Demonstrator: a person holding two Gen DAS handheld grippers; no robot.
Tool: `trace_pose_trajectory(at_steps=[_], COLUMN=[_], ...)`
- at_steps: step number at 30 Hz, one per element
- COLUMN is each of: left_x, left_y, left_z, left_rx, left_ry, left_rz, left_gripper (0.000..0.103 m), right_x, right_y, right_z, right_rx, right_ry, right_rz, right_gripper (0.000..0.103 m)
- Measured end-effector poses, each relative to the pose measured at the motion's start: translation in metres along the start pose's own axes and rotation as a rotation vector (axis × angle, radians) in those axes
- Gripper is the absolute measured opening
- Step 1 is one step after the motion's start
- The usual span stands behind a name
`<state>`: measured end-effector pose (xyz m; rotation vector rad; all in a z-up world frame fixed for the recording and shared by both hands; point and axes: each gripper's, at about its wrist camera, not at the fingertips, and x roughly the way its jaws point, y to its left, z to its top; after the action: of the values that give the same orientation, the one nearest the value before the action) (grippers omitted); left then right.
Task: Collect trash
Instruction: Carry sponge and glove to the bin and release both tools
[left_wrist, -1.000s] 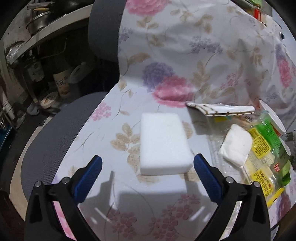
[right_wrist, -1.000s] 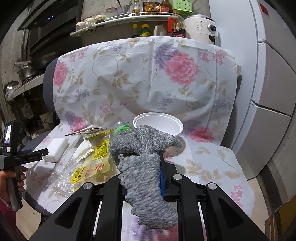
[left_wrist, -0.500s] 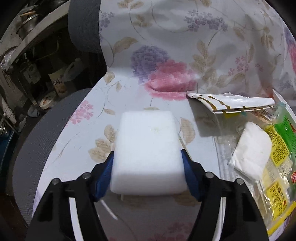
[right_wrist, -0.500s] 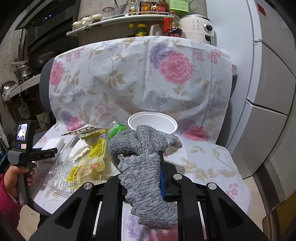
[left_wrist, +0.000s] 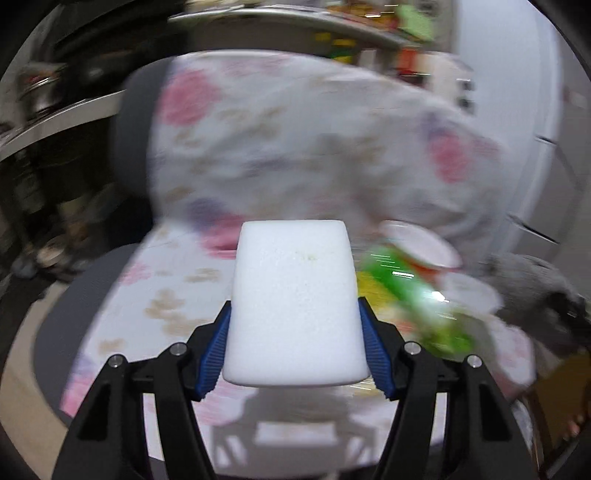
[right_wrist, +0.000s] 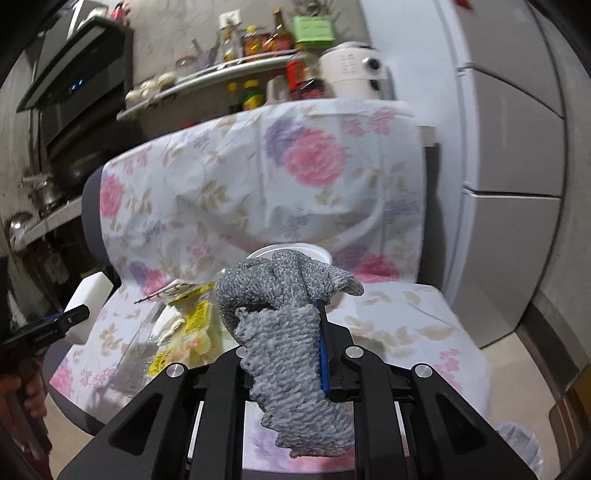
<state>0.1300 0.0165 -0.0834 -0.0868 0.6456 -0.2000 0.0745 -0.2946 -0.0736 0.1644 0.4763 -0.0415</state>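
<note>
My left gripper (left_wrist: 293, 343) is shut on a white foam block (left_wrist: 293, 302) and holds it lifted above the seat of the floral-covered chair (left_wrist: 155, 295). The block also shows in the right wrist view (right_wrist: 88, 295), held at the far left. My right gripper (right_wrist: 288, 354) is shut on a grey knitted cloth (right_wrist: 288, 325) that hangs over its fingers. On the seat lie yellow and green wrappers (right_wrist: 192, 325), a white wad (right_wrist: 168, 317) and a white bowl (right_wrist: 295, 251).
The chair's floral cover (right_wrist: 258, 177) drapes over its backrest. A grey fridge (right_wrist: 517, 184) stands at the right. A shelf with bottles and a white cooker (right_wrist: 347, 77) runs behind. A plastic bag (right_wrist: 517, 450) sits on the floor at lower right.
My left gripper closed on the foam block, then lifted it off the seat and swung upward; the view is now motion-blurred. My right gripper kept the grey cloth and shifted slightly.
</note>
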Motion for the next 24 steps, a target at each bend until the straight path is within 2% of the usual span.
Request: trace_pose_trajectory(at_steps=[5, 10, 17, 24], left_x=[-0.002, 0.004, -0.001, -0.008], left_y=[-0.105, -0.197, -0.29, -0.349], left_z=[-0.027, -0.06, -0.105, -0.148], left_rx=[0.142, 0.281, 0.415, 0.496], left_ry=[0.008, 0.023, 0.046, 0.054], left_rz=[-0.264, -0.425, -0.56, -0.632], left_gripper=[0.064, 0.064, 0.064, 0.065], right_x=[-0.039, -0.084, -0.133, -0.161], right_y=[-0.053, -0.111, -0.17, -0.21], right_z=[-0.011, -0.043, -0.088, -0.129], right_rx=[0.052, 0.152, 0.218, 0.274], right_ry=[-0.008, -0.015, 0.007, 0.019], right_rz=[-0.103, -0.232, -0.398, -0.517], right_gripper=[0.016, 0.016, 0.016, 0.016])
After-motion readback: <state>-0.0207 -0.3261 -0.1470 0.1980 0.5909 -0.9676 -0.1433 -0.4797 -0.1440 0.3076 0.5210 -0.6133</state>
